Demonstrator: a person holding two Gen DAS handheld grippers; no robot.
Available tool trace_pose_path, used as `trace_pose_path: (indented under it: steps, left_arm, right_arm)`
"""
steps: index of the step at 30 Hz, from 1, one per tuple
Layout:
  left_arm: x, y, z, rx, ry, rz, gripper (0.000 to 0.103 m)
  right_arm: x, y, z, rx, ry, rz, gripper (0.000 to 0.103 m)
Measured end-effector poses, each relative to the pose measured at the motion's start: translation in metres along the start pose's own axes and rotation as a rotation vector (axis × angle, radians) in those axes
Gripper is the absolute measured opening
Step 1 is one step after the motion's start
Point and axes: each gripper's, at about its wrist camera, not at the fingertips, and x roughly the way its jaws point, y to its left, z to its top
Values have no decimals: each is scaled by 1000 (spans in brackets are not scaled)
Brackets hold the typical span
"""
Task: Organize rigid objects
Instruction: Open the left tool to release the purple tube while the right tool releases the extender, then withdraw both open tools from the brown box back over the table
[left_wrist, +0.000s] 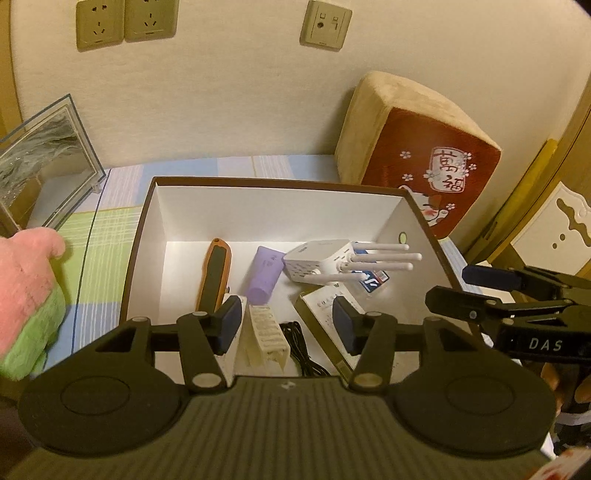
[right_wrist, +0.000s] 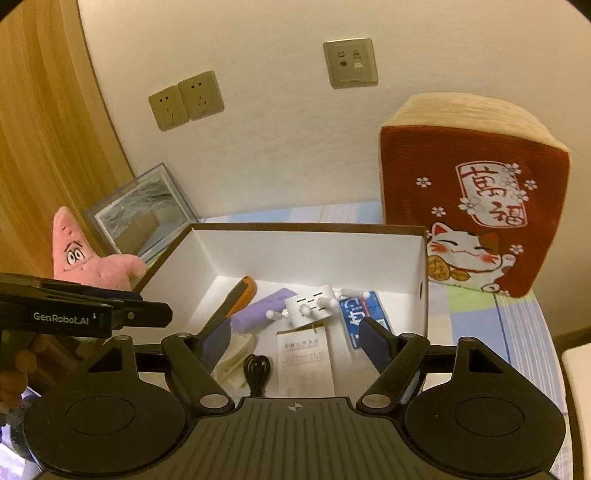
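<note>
A brown-rimmed white box (left_wrist: 258, 182) (right_wrist: 295, 227) lies on the checked cloth. Inside it are an orange-and-black utility knife (left_wrist: 214, 273) (right_wrist: 240, 295), a purple tube (left_wrist: 264, 275) (right_wrist: 264, 308), a white router with antennas (left_wrist: 325, 260) (right_wrist: 314, 302), a blue card pack (right_wrist: 364, 314), a printed booklet (right_wrist: 304, 363), a black cable (right_wrist: 256, 373) and a ridged white plastic piece (left_wrist: 267, 338). My left gripper (left_wrist: 287, 325) hangs open above the box's near side with nothing between its pads. My right gripper (right_wrist: 295, 339) is open and empty over the box too.
A pink star plush (right_wrist: 85, 254) and a clear framed picture (right_wrist: 144, 214) stand left of the box. A red lucky-cat cushion (right_wrist: 476, 192) leans on the wall at the right. Wall sockets (right_wrist: 186, 99) are behind. Each gripper shows at the edge of the other's view.
</note>
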Motion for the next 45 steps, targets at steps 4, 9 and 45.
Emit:
trace_pose_path:
  steps: [4,9,45]
  left_arm:
    - [-14,-2,-7,-9,-13,-7,50]
    - [-30,-5,-16,-11,-27,-13,50]
    - [-90,-8,-106,-38,-5,28,51]
  right_arm:
    - [-13,1,-7,15,-8,-2,74]
    - [-27,4,-15,33,-15,2,74]
    - [-76,33,-82,41,47,41,74]
